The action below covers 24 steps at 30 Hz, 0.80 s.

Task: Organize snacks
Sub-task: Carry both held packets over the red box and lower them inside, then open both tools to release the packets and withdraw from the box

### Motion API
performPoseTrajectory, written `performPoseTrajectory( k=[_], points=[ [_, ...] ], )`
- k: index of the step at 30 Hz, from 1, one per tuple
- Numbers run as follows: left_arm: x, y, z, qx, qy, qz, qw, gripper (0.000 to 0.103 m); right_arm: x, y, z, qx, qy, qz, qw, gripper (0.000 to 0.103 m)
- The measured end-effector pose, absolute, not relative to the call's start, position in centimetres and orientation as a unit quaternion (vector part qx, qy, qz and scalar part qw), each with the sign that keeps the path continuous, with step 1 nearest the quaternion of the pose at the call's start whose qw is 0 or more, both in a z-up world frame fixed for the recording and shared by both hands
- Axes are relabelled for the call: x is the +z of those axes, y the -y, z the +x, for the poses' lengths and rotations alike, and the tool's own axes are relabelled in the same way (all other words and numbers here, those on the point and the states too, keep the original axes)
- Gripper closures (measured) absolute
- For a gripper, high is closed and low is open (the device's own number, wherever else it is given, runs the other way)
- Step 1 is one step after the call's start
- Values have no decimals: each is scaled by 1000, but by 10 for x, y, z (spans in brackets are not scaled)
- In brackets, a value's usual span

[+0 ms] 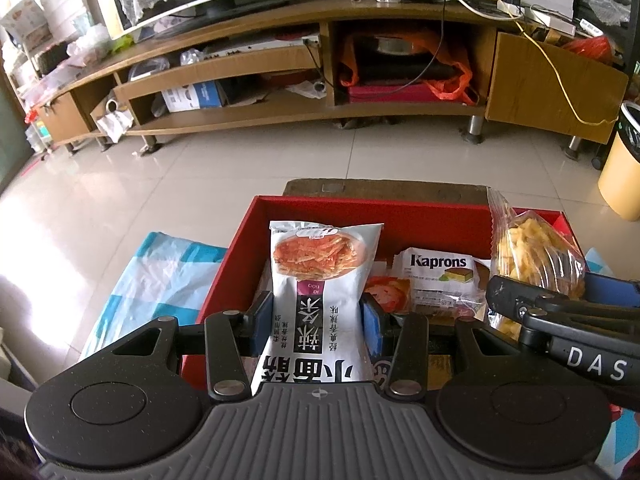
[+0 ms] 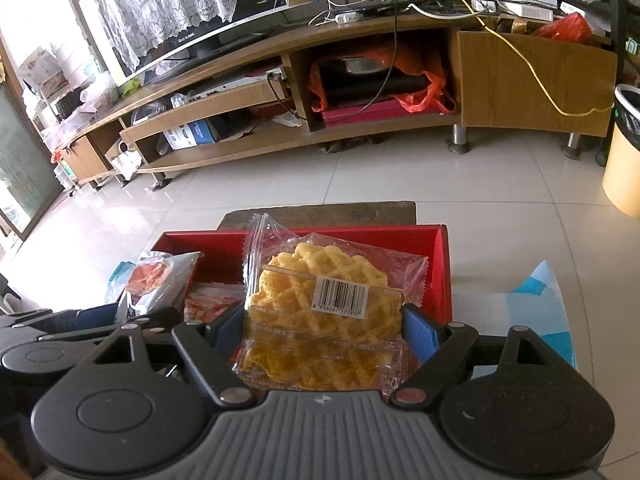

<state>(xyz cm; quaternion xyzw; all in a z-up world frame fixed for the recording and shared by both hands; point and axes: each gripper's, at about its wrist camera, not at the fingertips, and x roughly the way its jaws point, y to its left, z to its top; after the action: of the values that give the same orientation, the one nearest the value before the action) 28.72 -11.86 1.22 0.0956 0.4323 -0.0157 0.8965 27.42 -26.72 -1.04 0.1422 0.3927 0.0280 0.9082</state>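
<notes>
My left gripper [image 1: 318,322] is shut on a white spicy-strip snack bag [image 1: 324,280] and holds it upright over the red box [image 1: 320,206]. My right gripper [image 2: 316,326] is shut on a clear packet of yellow lattice crisps [image 2: 320,320] over the same red box [image 2: 440,272]. In the left wrist view the crisp packet [image 1: 532,252] and the right gripper [image 1: 560,316] show at the right. A Kaprons cake pack [image 1: 438,276] and a small orange packet [image 1: 386,290] lie in the box. The white bag [image 2: 156,280] shows at the left of the right wrist view.
The red box sits on a brown stool [image 1: 384,188] and a blue-and-white cloth [image 1: 156,268]. A wooden TV stand [image 1: 304,68] runs along the far wall across a tiled floor. A yellow bin [image 1: 622,164] stands at the right.
</notes>
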Motion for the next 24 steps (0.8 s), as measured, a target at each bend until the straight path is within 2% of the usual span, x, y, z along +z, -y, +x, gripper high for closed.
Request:
performPoseTrajectory(
  k=[8,13,24],
  points=[
    [8,118,289,-12,-439,97,893,47,-12,263,275,24,-393,128,910,23],
    [8,113,291,1,-437,98,894,30,-12,262,275,23,-389,124,913,22],
    [10,106,293,8,-442,88,893,24,-13,261,275,27,-383,120,915,20]
  ],
)
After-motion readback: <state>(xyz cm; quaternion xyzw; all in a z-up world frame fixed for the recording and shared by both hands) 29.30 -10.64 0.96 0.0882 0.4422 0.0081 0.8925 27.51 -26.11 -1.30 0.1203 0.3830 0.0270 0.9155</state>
